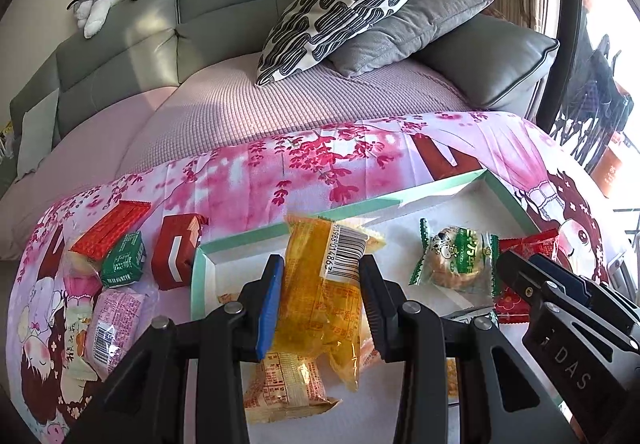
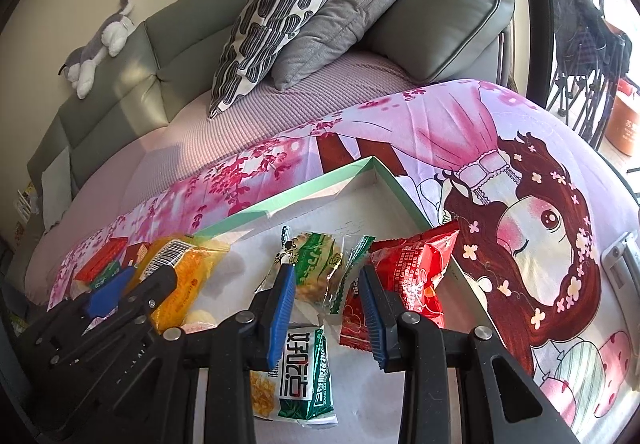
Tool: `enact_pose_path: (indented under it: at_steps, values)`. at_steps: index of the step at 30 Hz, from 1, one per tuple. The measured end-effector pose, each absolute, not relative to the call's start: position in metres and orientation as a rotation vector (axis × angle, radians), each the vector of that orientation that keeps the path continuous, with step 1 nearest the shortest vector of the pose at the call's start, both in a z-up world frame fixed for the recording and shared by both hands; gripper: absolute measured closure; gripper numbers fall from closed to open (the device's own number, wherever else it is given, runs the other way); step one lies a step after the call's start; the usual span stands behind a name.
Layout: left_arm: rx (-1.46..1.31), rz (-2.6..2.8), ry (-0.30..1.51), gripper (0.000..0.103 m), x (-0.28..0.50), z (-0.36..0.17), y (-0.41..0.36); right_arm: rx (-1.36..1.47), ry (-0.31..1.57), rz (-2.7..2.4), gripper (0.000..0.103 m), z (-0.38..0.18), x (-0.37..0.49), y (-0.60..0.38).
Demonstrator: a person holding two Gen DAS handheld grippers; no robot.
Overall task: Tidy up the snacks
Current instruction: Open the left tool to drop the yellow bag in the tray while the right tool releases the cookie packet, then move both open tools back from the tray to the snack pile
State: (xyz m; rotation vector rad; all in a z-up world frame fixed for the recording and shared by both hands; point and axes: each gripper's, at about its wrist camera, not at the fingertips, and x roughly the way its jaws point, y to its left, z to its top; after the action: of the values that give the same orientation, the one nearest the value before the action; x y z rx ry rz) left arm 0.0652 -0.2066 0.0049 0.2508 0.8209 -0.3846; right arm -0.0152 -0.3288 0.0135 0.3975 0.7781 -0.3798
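Mint-rimmed white cardboard tray (image 1: pixel 256 238) sits on a pink cartoon-print cloth (image 1: pixel 312 167), loose packets heaped off its left end; both claws hang over it. The left gripper (image 1: pixel 320 284), the nearer, is clenched on a crinkly yellow cake packet (image 1: pixel 320 308), its long axis running away along the fingers, above the tray's left half. The right gripper (image 2: pixel 328 292) pinches the green-edged clear wrapper of a round biscuit (image 2: pixel 320 264), red foil packet (image 2: pixel 416 268) just beside.
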Motion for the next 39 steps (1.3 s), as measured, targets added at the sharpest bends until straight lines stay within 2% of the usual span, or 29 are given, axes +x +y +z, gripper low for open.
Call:
enact_pose_path:
  at_steps: [3,5,10,13,17,19,20,21,29,32,34,36,39]
  values:
    - [0.256,-0.379,0.821,0.061,0.065,0.006,-0.206,0.395,0.781,-0.383,0.067,0.014,-0.015,-0.328]
    - [0.255,-0.377,0.822,0.054,0.065,0.006,-0.206,0.390,0.783,-0.387,0.067,0.015,-0.015,-0.328]
    - [0.252,-0.375,0.820,0.051,0.064,0.011,-0.203,0.374,0.787,-0.401,0.067,0.018,-0.015,-0.327]
    - [0.248,-0.375,0.816,0.041,0.063,0.015,-0.202,0.369,0.790,-0.409,0.067,0.019,-0.016,-0.327]
    - [0.247,-0.368,0.811,0.037,0.062,0.019,-0.200,0.357,0.792,-0.420,0.065,0.021,-0.016,-0.327]
    - [0.245,-0.360,0.812,0.032,0.063,0.021,-0.198,0.357,0.788,-0.420,0.057,0.022,-0.017,-0.327]
    - [0.243,-0.354,0.811,0.031,0.063,0.022,-0.196,0.356,0.782,-0.422,0.047,0.023,-0.018,-0.327]
    - [0.242,-0.349,0.811,0.031,0.063,0.022,-0.195,0.356,0.778,-0.422,0.044,0.024,-0.018,-0.327]
    - [0.239,-0.264,0.824,0.025,0.070,0.024,-0.181,0.349,0.788,-0.450,0.042,0.025,-0.020,-0.330]
    - [0.237,-0.224,0.836,0.017,0.074,0.021,-0.176,0.340,0.786,-0.448,0.040,0.027,-0.020,-0.328]
    - [0.232,-0.204,0.840,0.017,0.076,0.020,-0.173,0.335,0.788,-0.447,0.038,0.026,-0.019,-0.327]
    - [0.224,-0.186,0.841,0.017,0.077,0.019,-0.170,0.323,0.795,-0.450,0.028,0.025,-0.018,-0.325]
    - [0.210,-0.171,0.841,0.006,0.079,0.017,-0.167,0.303,0.799,-0.455,0.020,0.025,-0.017,-0.324]
